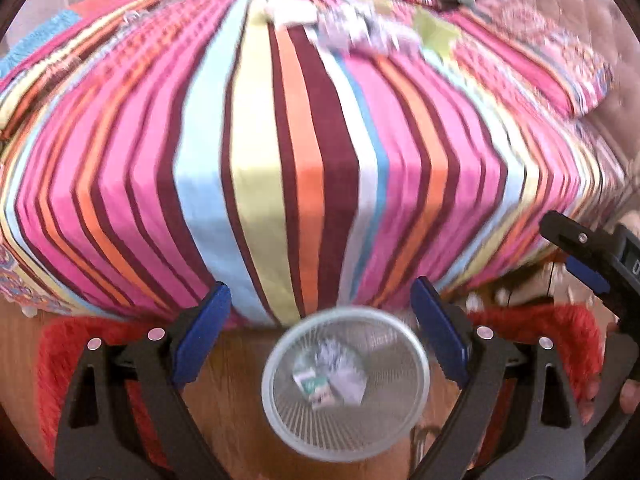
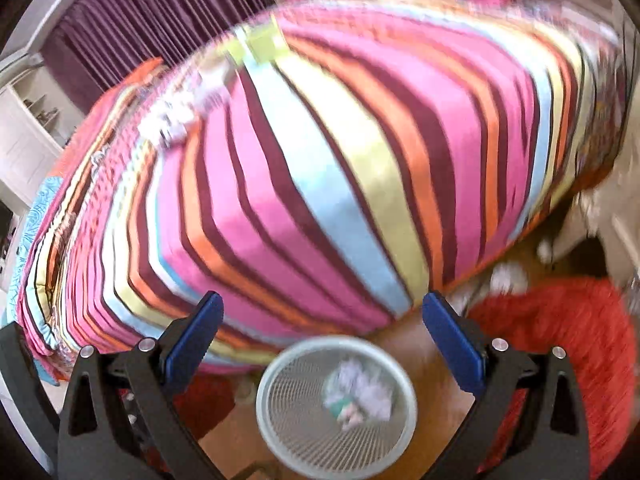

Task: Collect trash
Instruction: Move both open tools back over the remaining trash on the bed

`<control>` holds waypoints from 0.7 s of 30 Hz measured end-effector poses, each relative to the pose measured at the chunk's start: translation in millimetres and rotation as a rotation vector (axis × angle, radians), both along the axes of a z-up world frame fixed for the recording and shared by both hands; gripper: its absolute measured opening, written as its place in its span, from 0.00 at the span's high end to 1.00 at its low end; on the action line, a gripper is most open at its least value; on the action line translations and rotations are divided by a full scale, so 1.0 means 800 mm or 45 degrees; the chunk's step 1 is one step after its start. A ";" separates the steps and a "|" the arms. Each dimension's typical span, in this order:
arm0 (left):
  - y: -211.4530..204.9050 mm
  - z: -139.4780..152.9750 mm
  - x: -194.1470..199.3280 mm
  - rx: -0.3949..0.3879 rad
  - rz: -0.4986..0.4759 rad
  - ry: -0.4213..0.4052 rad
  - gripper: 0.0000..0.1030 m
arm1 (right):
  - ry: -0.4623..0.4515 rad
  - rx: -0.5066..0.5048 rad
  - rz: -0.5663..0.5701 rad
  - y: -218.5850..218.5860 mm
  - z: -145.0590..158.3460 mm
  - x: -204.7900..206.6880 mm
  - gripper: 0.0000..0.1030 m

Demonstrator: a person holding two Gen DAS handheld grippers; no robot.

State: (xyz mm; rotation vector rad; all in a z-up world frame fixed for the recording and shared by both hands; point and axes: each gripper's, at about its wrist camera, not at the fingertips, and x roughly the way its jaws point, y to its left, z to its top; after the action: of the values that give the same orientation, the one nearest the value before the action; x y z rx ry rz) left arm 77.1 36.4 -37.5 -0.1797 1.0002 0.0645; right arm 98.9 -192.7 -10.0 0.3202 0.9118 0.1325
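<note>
A round grey mesh waste bin [image 1: 304, 436] stands on the wooden floor at the foot of a striped bed; it also shows in the right wrist view [image 2: 296, 432]. Crumpled paper and a wrapper [image 1: 332, 378] lie inside it, seen too in the right wrist view [image 2: 360, 396]. More paper trash [image 1: 352, 30] and a yellow-green note [image 1: 434, 34] lie on the far part of the bed, also in the right wrist view [image 2: 180, 112]. My left gripper [image 1: 322, 344] is open and empty above the bin. My right gripper [image 2: 322, 344] is open and empty above the bin.
The striped bed [image 1: 304, 140] fills the middle. A red shaggy rug [image 2: 568, 340] lies on the floor around the bin. A purple curtain [image 2: 160, 12] and white shelves [image 2: 28, 132] stand beyond the bed. The right gripper's body [image 1: 592, 256] shows at the left view's edge.
</note>
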 end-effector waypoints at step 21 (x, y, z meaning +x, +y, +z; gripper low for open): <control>0.012 0.085 0.187 -0.158 0.097 -0.166 0.14 | -0.205 -0.036 0.034 0.004 0.073 0.133 0.08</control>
State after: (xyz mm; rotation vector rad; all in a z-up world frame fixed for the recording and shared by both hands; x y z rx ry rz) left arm 227.1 45.8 30.4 -0.3313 0.8673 0.0594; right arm 205.3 -189.3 48.6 0.2674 0.7582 0.1678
